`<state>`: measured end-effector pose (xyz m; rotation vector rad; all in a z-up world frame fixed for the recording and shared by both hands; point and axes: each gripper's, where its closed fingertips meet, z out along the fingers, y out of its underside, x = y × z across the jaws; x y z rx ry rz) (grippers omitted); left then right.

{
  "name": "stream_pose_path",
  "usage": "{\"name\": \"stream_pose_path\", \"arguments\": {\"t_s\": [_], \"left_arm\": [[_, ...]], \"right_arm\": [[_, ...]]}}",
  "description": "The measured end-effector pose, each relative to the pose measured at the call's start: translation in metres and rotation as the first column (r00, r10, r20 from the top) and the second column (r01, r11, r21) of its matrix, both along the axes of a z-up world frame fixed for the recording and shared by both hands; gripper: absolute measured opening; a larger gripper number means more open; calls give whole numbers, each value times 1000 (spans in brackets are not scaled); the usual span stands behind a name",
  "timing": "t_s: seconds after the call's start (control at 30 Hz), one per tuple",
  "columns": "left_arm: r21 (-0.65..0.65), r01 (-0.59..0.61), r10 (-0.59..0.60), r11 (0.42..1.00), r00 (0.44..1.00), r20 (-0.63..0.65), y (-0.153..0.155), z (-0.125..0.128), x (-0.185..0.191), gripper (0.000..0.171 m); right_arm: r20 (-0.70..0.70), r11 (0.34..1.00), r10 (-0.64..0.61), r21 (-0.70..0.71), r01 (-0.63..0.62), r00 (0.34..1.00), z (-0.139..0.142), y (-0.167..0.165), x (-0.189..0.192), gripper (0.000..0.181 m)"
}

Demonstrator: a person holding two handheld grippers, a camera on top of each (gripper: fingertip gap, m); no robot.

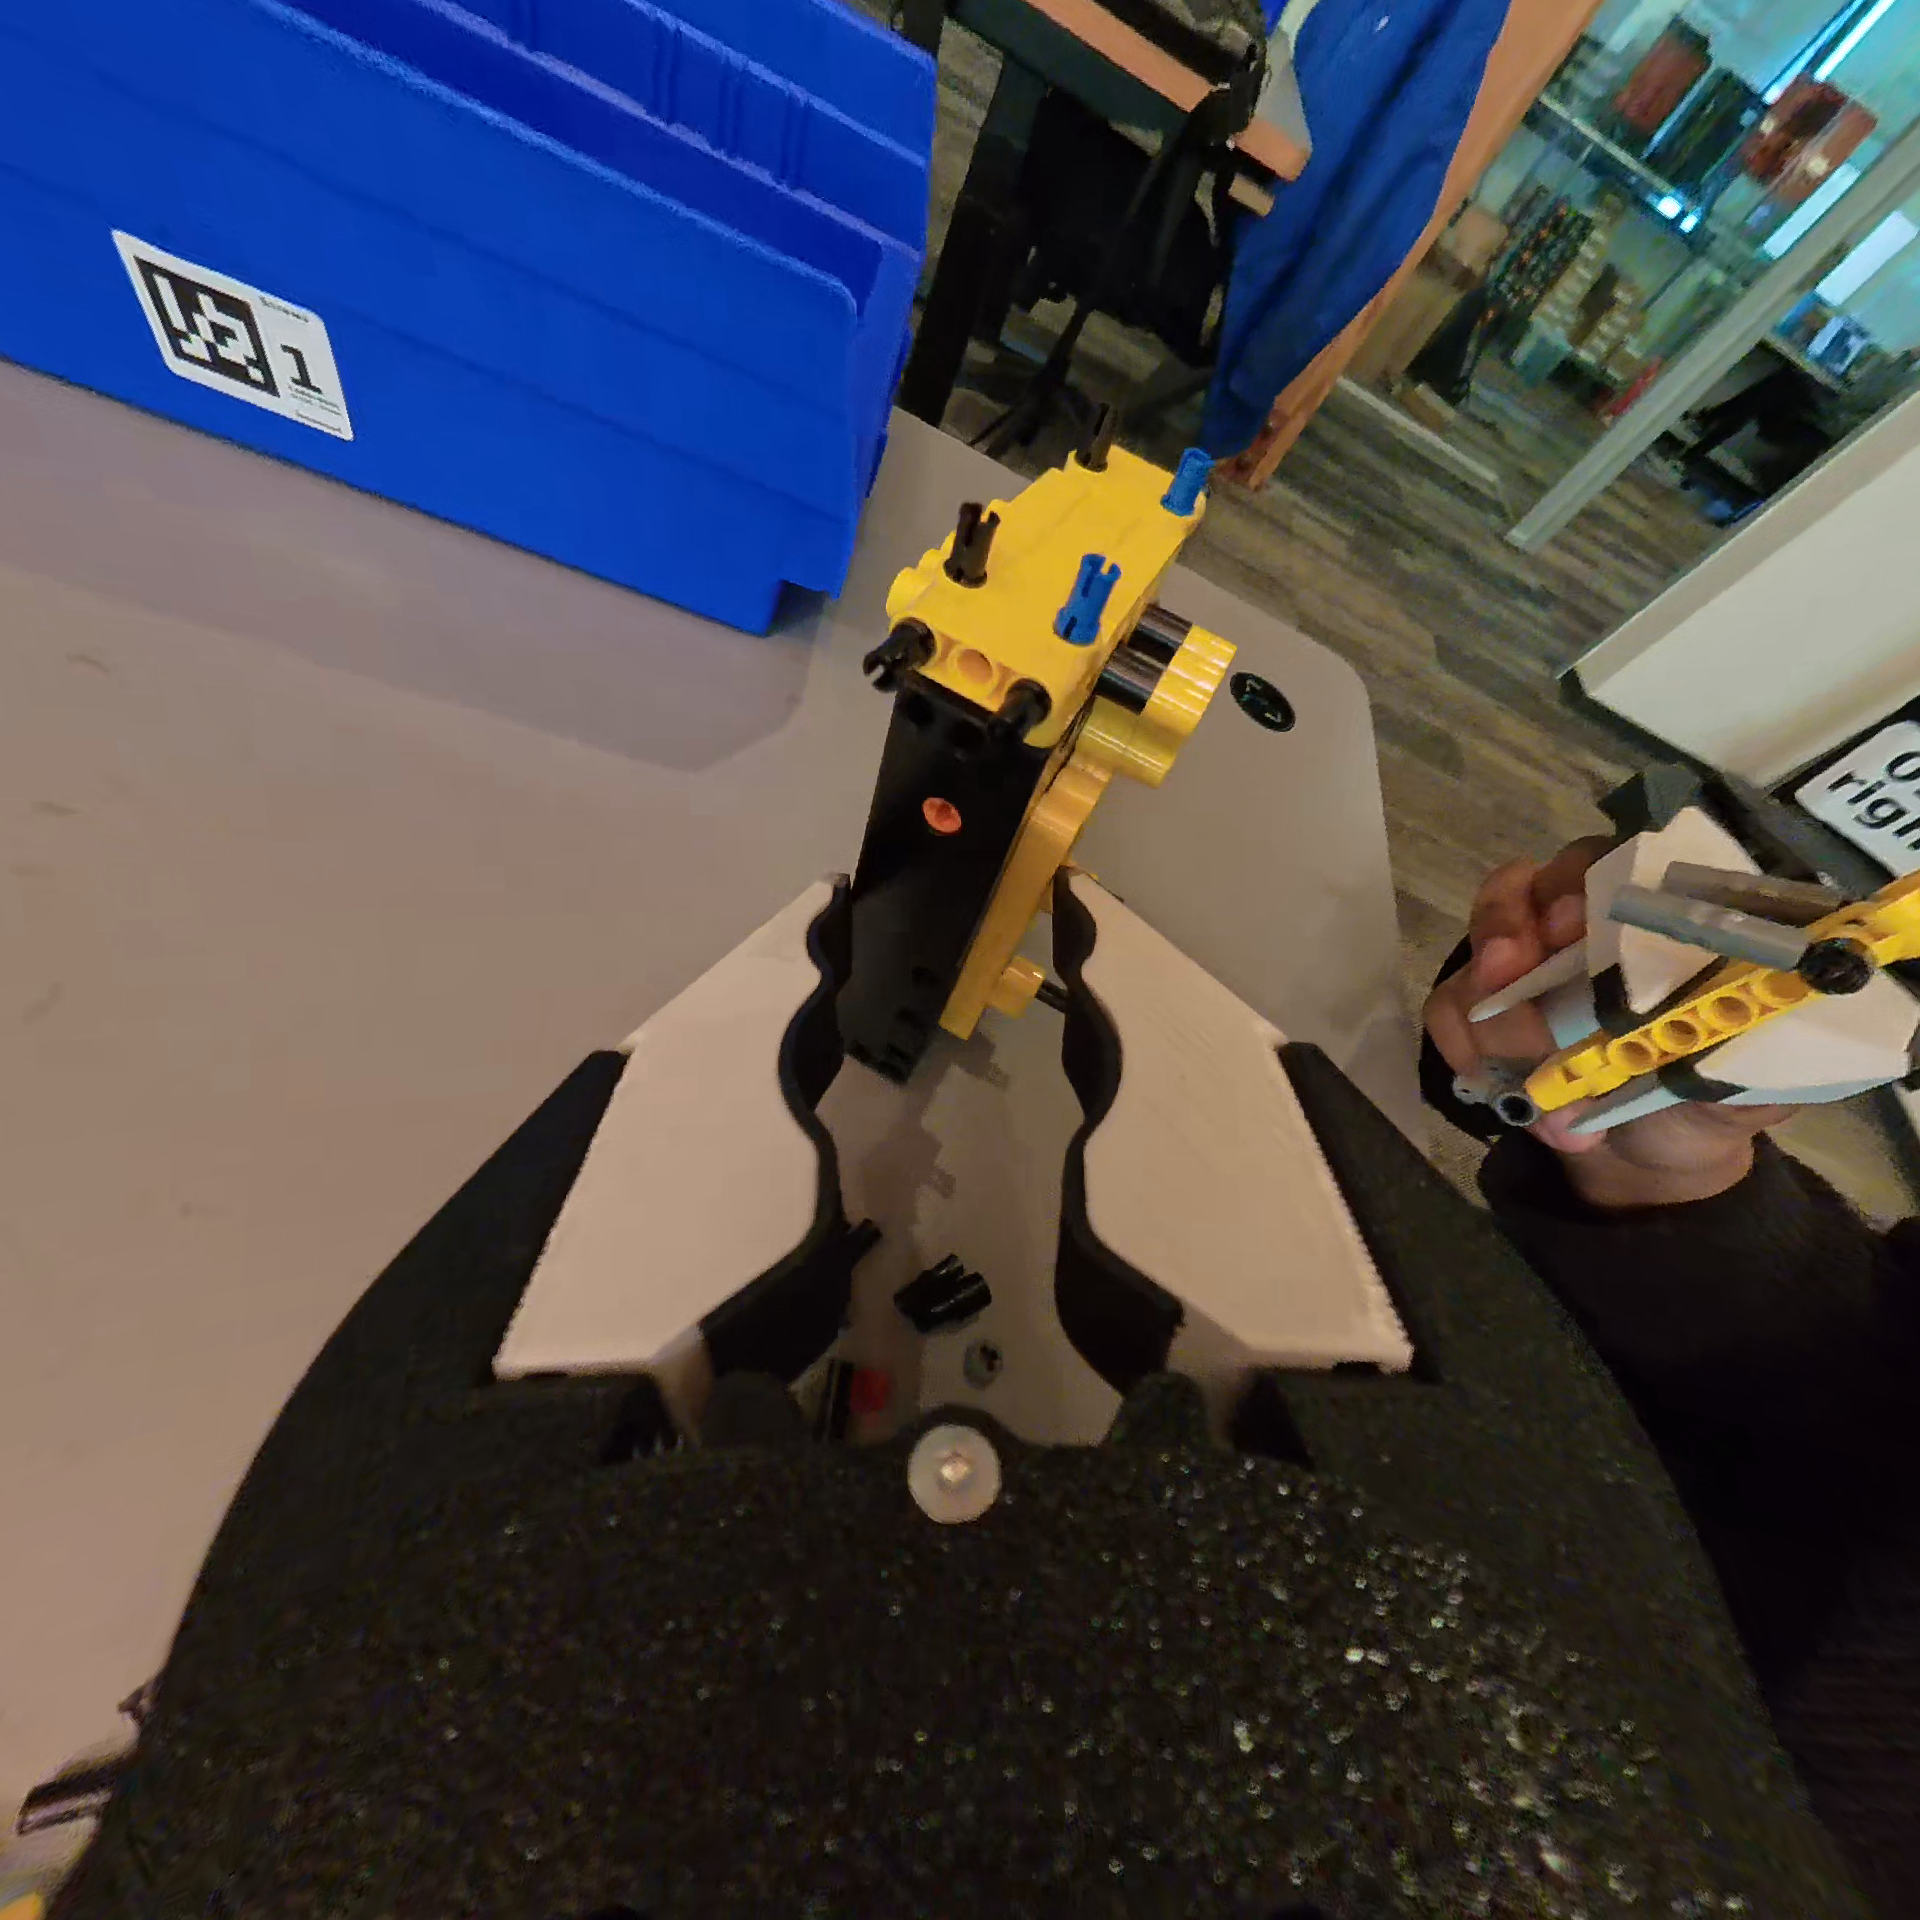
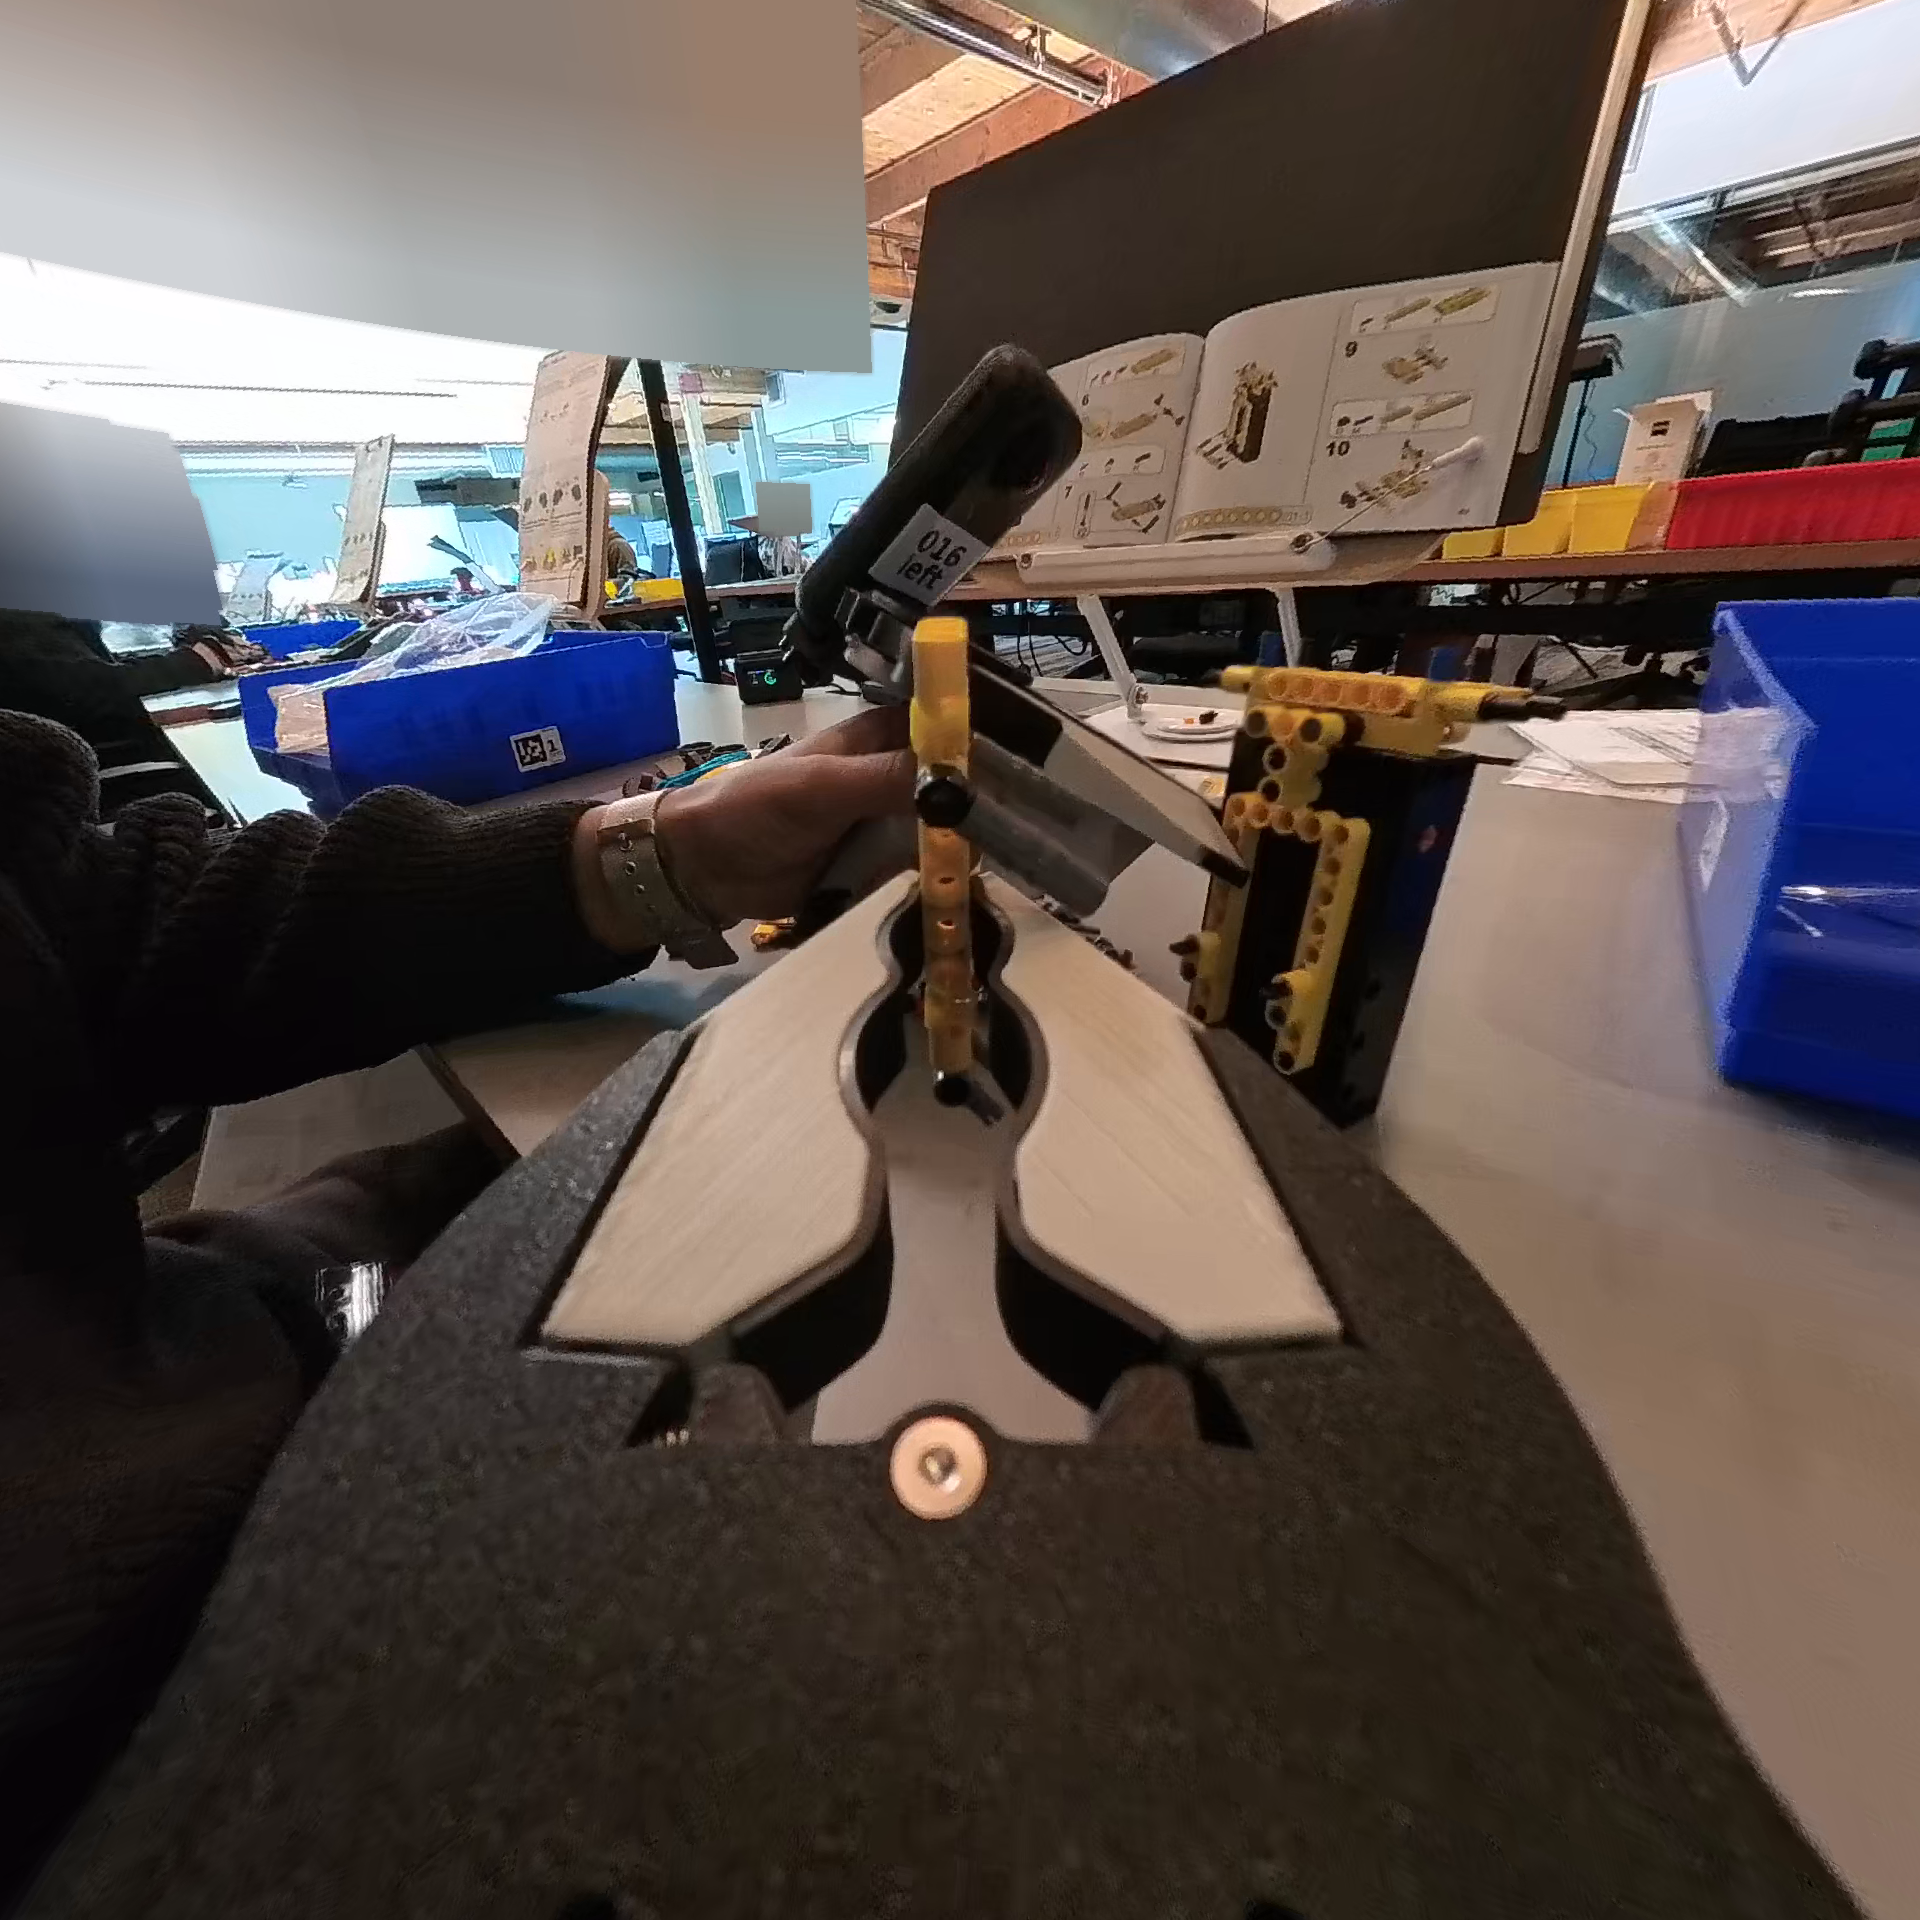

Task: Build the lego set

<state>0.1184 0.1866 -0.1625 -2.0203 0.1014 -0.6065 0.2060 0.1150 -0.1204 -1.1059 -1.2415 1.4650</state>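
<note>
A black and yellow brick assembly [image 1: 935, 862] with blue and black pins on top stands upright on the grey table [image 1: 312, 935]. My left gripper [image 1: 956, 914] is shut on its lower part, one finger on each side. It also shows in the right wrist view, where the assembly [image 2: 1340, 935] stands right of centre with the left gripper [image 2: 1205, 842] against its side. My right gripper [image 2: 945, 925] is shut on a long yellow beam [image 2: 940, 665] with holes, a black pin and grey axles, held upright in the air left of the assembly. The right gripper [image 1: 1714, 997] shows at the right edge of the left wrist view.
A blue bin [image 1: 468, 312] with a tag stands at the back left. Another blue bin [image 2: 1818, 883] is on the right. An open instruction booklet [image 2: 1278, 416] rests on a stand behind. Small loose parts [image 1: 940, 1294] lie between my left fingers. The table's edge [image 1: 1371, 831] is close on the right.
</note>
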Motion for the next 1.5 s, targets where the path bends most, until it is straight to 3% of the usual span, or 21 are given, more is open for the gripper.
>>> {"name": "stream_pose_path", "arguments": {"t_s": [0.73, 1.5], "left_arm": [[-26, -25, 27, 999, 997, 78, -11, 0, -6, 38], [-22, -23, 24, 999, 997, 69, -11, 0, -5, 38]], "right_arm": [[17, 995, 41, -92, -40, 999, -10, 2, -4, 7], [50, 999, 14, -49, -12, 999, -16, 1, -8, 7]]}}
